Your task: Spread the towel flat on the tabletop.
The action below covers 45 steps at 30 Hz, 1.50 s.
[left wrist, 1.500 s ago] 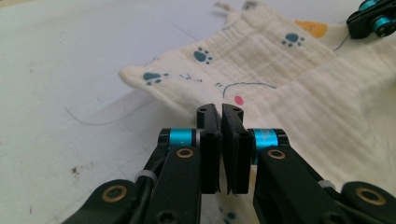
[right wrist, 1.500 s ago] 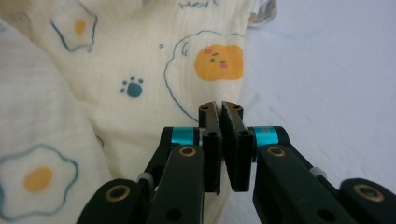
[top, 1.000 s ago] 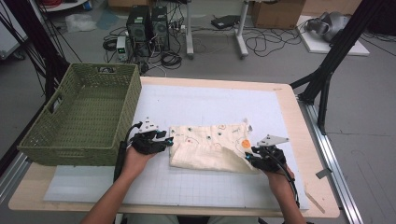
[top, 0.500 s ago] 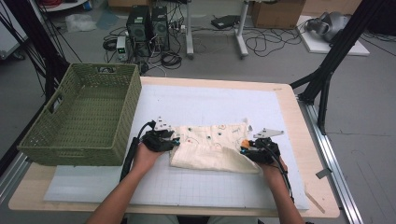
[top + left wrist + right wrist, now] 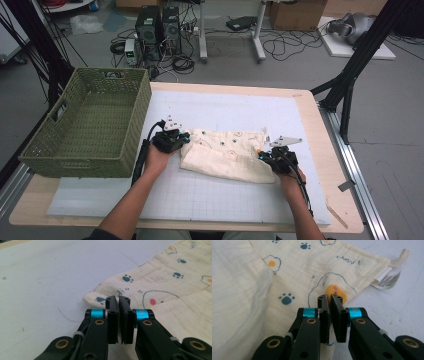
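Observation:
A folded cream cloth point(image 5: 225, 152) printed with paw prints and fried eggs lies on the white mat point(image 5: 225, 105). My left gripper point(image 5: 182, 141) is at its left edge and has just been closing; in the left gripper view its jaws point(image 5: 118, 300) stand together on the hem of the cloth point(image 5: 175, 290). My right gripper point(image 5: 262, 156) is at the cloth's right end and has also just been closing. In the right gripper view it point(image 5: 330, 298) pinches a fold of the cloth point(image 5: 299, 270), with fabric showing between the pads.
An empty green woven basket point(image 5: 75, 160) stands on the table's left side, close to my left hand. A white care label point(image 5: 387, 278) and a loop stick out from the cloth's corner. The wooden table edge point(image 5: 312, 115) borders the mat on the right.
Both hands have slid inward to the cloth's ends, the left one to the right. Both pairs of jaws, open before, now stand together on the fabric.

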Motion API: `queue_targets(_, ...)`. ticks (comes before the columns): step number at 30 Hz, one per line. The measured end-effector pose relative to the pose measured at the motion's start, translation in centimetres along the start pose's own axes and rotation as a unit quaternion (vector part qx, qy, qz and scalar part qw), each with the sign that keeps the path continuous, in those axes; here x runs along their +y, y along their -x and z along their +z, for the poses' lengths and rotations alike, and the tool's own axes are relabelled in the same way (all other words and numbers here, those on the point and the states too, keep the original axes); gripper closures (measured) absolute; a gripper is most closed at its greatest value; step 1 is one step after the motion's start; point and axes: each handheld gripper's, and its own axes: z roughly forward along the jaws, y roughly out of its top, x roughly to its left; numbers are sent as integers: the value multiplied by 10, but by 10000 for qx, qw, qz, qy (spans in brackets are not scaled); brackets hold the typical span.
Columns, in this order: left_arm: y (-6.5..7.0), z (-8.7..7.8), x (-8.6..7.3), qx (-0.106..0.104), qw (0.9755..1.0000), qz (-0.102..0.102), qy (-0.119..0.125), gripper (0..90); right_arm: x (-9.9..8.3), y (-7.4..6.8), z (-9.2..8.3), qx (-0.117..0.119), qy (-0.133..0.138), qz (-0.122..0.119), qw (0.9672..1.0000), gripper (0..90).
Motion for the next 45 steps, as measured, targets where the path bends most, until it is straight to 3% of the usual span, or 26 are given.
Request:
queue_targets(1, -4, 2, 3, -28, 9999, -97, -139, 858, 1, 0, 1, -20, -8, 37, 10000, 853)
queue_targets(6, -11, 8, 10, 127, 9998, -119, 6, 858, 7, 1, 7, -160, 18, 111, 9998, 851)
queue_targets(7, -13, 10, 9, 115, 9997, -203, 13, 858, 9, 2, 9, -192, 23, 108, 9998, 851)
queue_targets(8, -16, 12, 8, 68, 9996, -254, -126, 858, 11, 2, 11, -243, 20, 115, 9996, 851)
queue_targets(14, -24, 16, 17, 167, 9996, -201, -90, 853, 19, 3, 21, -564, 62, 37, 9984, 849)
queue_targets(17, -26, 17, 19, 190, 9996, -193, -35, 839, 19, 4, 23, -551, 97, 127, 9984, 835)
queue_targets(19, -26, 18, 16, 121, 9995, -255, -166, 789, 19, 5, 23, -541, 113, 161, 9983, 803)
queue_targets(21, -27, 18, 16, 92, 9990, -393, -172, 674, 19, 5, 21, -532, 163, 166, 9983, 738)
queue_targets(23, -26, 14, 18, 98, 9986, -527, -33, 532, 19, 6, 17, -514, 274, 227, 9980, 591)
queue_targets(24, -26, 12, 19, 66, 9986, -526, 34, 483, 18, 7, 15, -478, 302, 259, 9981, 577)
queue_targets(26, -26, 7, 22, -1, 9988, -461, 167, 473, 18, 8, 10, -501, 321, 266, 9979, 528)
queue_targets(29, -24, 2, 24, -250, 9975, -596, 296, 446, 17, 10, 0, -483, 483, 341, 9971, 499)
queue_targets(34, -10, 6, 25, -691, 9966, -403, 179, 441, 14, 10, -15, -390, 611, 305, 9969, 493)
queue_targets(38, 2, 16, 22, -873, 9959, -210, -84, 441, 10, 8, -23, -283, 685, 245, 9969, 488)
queue_targets(41, 10, 24, 19, -819, 9959, -39, -369, 443, 7, 6, -26, -234, 696, 203, 9971, 489)
queue_targets(45, 16, 33, 14, -513, 9958, 238, -714, 472, 1, 3, -25, -117, 695, 223, 9973, 488)
